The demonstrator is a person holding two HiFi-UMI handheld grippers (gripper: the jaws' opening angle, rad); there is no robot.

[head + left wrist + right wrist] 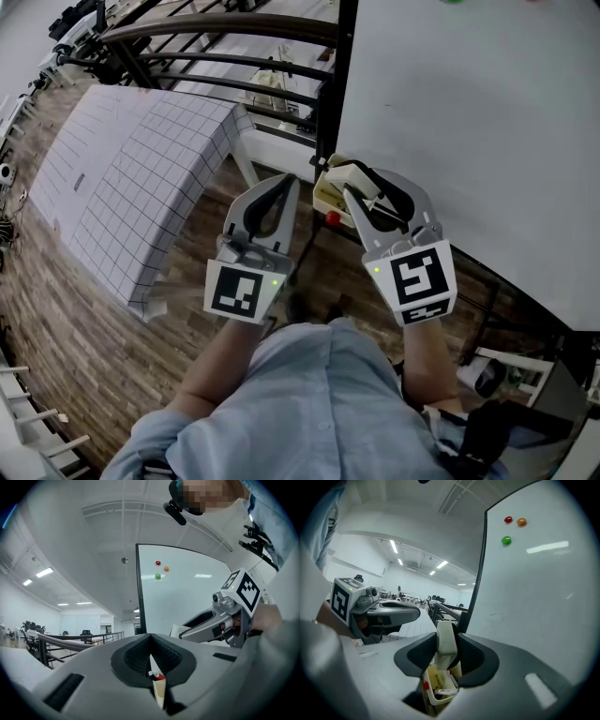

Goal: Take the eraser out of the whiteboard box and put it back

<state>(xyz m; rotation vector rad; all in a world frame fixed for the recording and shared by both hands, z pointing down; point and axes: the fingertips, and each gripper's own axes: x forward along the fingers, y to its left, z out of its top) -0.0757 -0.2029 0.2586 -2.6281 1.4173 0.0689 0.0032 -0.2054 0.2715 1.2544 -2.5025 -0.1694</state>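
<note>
My right gripper (360, 181) is shut on the cream eraser (348, 174), and holds it just above the cream whiteboard box (327, 199) at the foot of the whiteboard (469, 122). The right gripper view shows the eraser (446, 639) upright between the pads, with the open box (438, 687) below it, holding a marker and a red-capped item. My left gripper (284, 184) hovers beside the box to its left, shut with nothing in it. Through its narrow slit in the left gripper view I see a sliver of the box (160, 691).
A table under a white gridded cloth (141, 178) stands at the left. A dark metal railing (216, 37) runs behind it. Three coloured magnets (506, 540) stick high on the whiteboard. A dark frame post (339, 75) edges the board.
</note>
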